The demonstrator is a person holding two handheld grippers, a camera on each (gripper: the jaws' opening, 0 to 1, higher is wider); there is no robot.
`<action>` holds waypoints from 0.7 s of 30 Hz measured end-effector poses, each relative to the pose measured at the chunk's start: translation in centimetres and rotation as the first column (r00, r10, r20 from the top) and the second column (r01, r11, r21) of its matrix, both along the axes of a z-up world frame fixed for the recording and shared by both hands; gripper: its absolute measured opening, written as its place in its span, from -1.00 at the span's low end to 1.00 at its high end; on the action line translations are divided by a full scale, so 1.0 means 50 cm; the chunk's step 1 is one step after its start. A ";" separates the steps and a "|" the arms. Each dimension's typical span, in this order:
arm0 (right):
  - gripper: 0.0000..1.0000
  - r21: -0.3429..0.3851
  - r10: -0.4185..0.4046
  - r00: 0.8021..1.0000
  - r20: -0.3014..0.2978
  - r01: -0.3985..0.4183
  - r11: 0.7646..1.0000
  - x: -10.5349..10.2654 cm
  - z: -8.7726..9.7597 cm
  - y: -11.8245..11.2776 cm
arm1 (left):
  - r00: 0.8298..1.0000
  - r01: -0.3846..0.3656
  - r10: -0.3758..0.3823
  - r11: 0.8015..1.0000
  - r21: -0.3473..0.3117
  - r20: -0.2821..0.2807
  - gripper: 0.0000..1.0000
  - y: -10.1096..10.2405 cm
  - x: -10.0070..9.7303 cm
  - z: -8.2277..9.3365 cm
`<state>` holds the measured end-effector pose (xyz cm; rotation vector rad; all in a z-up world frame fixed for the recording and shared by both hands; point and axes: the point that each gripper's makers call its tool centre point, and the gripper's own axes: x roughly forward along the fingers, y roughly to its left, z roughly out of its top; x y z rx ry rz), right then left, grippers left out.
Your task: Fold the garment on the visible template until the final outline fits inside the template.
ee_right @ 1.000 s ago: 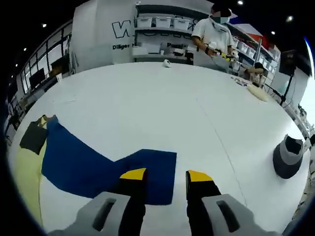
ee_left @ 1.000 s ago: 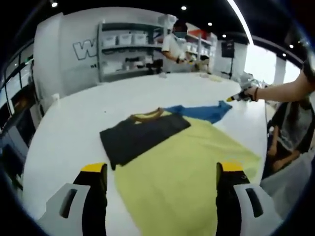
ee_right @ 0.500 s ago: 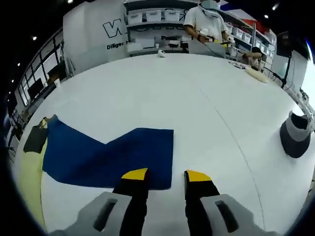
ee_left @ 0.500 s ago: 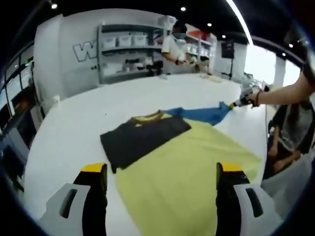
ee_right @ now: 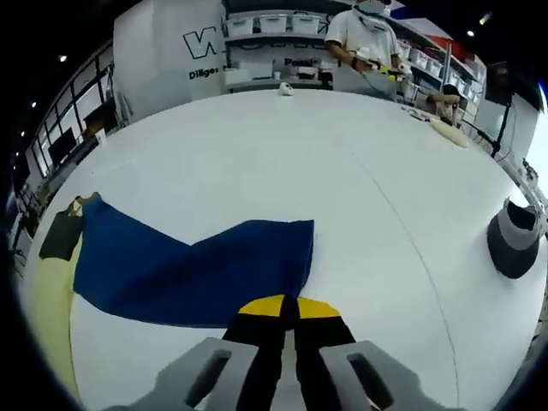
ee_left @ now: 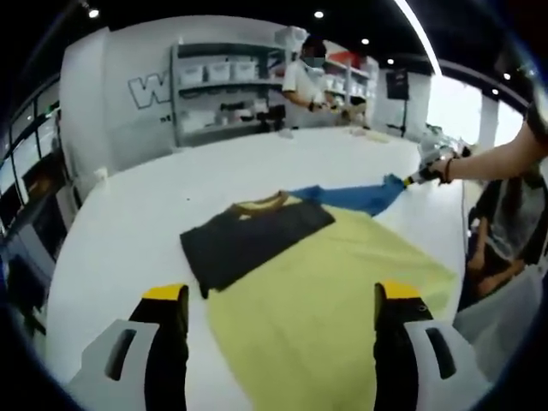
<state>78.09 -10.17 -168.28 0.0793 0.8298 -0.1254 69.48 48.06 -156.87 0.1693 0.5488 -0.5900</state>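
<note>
Blue garment: lies flat on the white counter, one end at the yellow template.
Right claw: jaws closed, apparently pinching the garment's near edge; contact is hard to confirm.
Left claw: wide, empty, above the template.
Dark folded shirt: overlaps the template's far corner.
Progress: early; garment mostly off the template, folding not begun.

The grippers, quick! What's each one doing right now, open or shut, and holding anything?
Left gripper: open, holding nothing, above the yellow template.
Right gripper: shut on the edge of the blue garment.
</note>
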 end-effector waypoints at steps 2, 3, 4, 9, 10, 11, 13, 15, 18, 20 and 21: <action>-1.00 0.030 -0.031 0.999 0.009 0.030 0.999 -0.003 0.004 0.004 | 1.000 0.000 0.000 1.000 0.001 0.000 0.76 0.000 -0.002 0.001; -1.00 0.032 -0.032 0.999 0.020 0.031 0.999 -0.005 0.011 0.008 | 1.000 0.001 -0.001 1.000 0.001 0.000 0.76 0.000 -0.003 0.002; -1.00 0.029 -0.028 0.999 0.023 0.027 0.999 -0.001 0.015 0.005 | 1.000 0.000 0.000 1.000 0.001 0.001 0.77 0.000 -0.004 0.003; -1.00 0.016 -0.015 1.000 0.023 0.014 1.000 0.012 0.037 -0.003 | 1.000 0.007 -0.007 1.000 -0.003 0.006 0.76 -0.001 -0.008 0.008; -1.00 0.023 -0.019 1.000 0.023 0.019 1.000 0.012 0.045 -0.001 | 1.000 0.008 -0.008 1.000 -0.002 0.006 0.77 -0.002 -0.009 0.009; -1.00 0.021 -0.014 0.999 0.040 0.013 1.000 0.007 0.068 0.015 | 1.000 0.010 -0.010 1.000 -0.002 0.008 0.77 -0.002 -0.009 0.010; -1.00 0.019 -0.012 0.999 0.040 0.011 1.000 -0.002 0.087 0.026 | 1.000 0.009 -0.009 1.000 -0.003 0.010 0.77 -0.002 -0.010 0.012; -1.00 0.024 -0.008 0.999 0.047 0.007 1.000 -0.003 0.095 0.030 | 1.000 0.013 -0.013 1.000 -0.008 0.012 0.78 -0.001 -0.010 0.013; -1.00 0.033 -0.012 0.999 0.048 0.011 0.999 -0.005 0.104 0.033 | 1.000 0.019 -0.019 1.000 -0.013 0.016 0.79 -0.003 -0.012 0.017; -1.00 0.029 -0.024 0.999 0.036 0.023 0.999 -0.031 0.111 0.046 | 0.999 0.026 -0.026 0.999 -0.018 0.028 0.79 -0.004 -0.016 0.025; -1.00 0.017 -0.038 0.999 0.013 0.037 0.999 -0.045 0.109 0.038 | 0.999 0.027 -0.026 0.999 -0.019 0.031 0.79 -0.004 -0.016 0.026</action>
